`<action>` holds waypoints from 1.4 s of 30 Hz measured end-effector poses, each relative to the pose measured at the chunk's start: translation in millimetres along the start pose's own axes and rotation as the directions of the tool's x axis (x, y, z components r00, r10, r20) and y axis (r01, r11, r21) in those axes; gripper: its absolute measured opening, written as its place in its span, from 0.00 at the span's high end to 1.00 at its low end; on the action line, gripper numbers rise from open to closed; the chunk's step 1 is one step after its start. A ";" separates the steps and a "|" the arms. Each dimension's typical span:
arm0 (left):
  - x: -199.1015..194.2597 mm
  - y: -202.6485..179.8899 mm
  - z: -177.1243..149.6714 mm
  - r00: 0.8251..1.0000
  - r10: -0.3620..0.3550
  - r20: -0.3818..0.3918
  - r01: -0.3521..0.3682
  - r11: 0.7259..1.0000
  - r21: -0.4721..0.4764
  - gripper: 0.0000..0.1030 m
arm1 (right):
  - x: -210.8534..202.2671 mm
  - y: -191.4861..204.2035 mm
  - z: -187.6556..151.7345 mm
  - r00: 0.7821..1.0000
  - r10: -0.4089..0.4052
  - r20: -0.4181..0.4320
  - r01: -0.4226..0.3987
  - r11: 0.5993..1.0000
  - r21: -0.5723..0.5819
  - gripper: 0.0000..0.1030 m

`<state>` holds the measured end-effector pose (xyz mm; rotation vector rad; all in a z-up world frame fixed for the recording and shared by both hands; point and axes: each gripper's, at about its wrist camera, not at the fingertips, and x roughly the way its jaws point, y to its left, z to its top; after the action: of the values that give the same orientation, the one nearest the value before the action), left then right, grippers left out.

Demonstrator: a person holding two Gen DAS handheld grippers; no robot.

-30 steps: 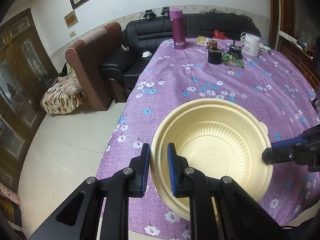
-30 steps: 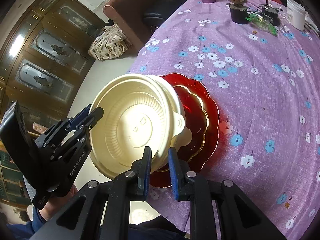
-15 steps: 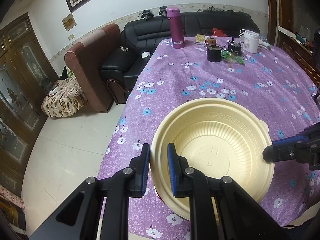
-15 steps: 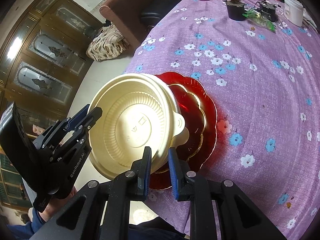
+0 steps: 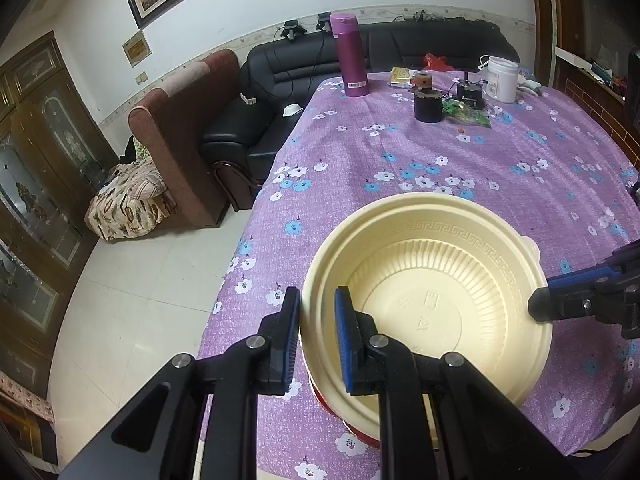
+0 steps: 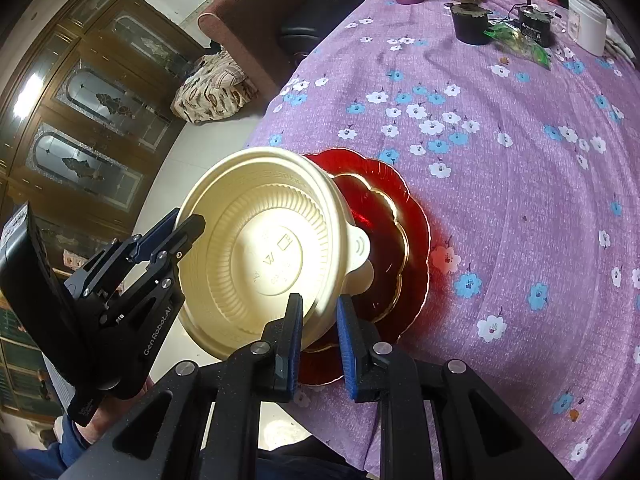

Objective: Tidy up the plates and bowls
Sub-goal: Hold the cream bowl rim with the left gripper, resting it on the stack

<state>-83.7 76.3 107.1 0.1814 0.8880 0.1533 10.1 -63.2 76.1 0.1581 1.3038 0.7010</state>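
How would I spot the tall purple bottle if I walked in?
Find the table with the purple flowered cloth, then look to its far end by the black sofa. The purple bottle stands upright at that corner, far taller than the black pot and white tub beside it.

Left gripper (image 5: 317,340) angled steeply down, its blue pads nearly together, pinching a rim between them; one pad outside the wall, the other inside; right gripper (image 6: 319,334) tipped down too, jaws just as narrow, clamped on the opposite edge; each gripper shows in the other's view, the left one (image 6: 188,226) coming in from the left side, the right one (image 5: 540,300) from the right; a hand (image 6: 116,408) grips the left gripper's black body from below.
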 end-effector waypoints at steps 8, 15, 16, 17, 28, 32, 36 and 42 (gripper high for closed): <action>0.0 -1.2 0.8 1.000 0.001 0.001 -0.001 1.000 0.000 0.85 | 0.3 0.9 2.6 1.000 -0.005 0.001 0.005 1.000 -0.006 0.81; 0.4 -1.8 1.4 1.000 0.001 -0.001 -0.001 1.000 0.001 0.85 | 1.4 0.8 5.0 1.000 -0.007 0.001 0.007 1.000 -0.008 0.80; 0.5 -1.9 1.5 1.000 0.003 0.000 -0.003 1.000 0.001 0.85 | 1.6 1.0 4.7 1.000 -0.008 0.000 0.008 1.000 -0.008 0.80; 0.6 -2.0 1.8 1.000 0.002 -0.001 -0.002 1.000 0.000 0.85 | 1.3 1.1 4.6 1.000 -0.008 0.000 0.008 1.000 -0.008 0.80; 2.8 -1.2 1.8 1.000 0.004 -0.006 -0.004 1.000 0.002 0.85 | 3.9 -1.0 7.5 1.000 -0.010 -0.001 0.010 1.000 -0.010 0.80; 2.6 -2.7 3.2 1.000 0.005 -0.005 -0.005 1.000 0.002 0.84 | 3.7 -0.6 7.9 1.000 -0.010 -0.003 0.010 1.000 -0.014 0.79; 3.1 -2.3 3.1 1.000 0.006 -0.003 -0.006 1.000 0.000 0.82 | 3.2 -0.3 9.2 1.000 -0.009 -0.001 0.009 1.000 -0.024 0.79; 0.1 7.5 -0.3 1.000 -0.020 0.000 0.020 1.000 -0.018 0.73 | -3.4 0.7 9.8 1.000 0.004 0.012 -0.004 0.999 -0.038 0.78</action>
<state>-84.3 83.7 108.5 0.1557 0.8880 0.1432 18.5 -61.9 82.1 0.1342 1.2780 0.7269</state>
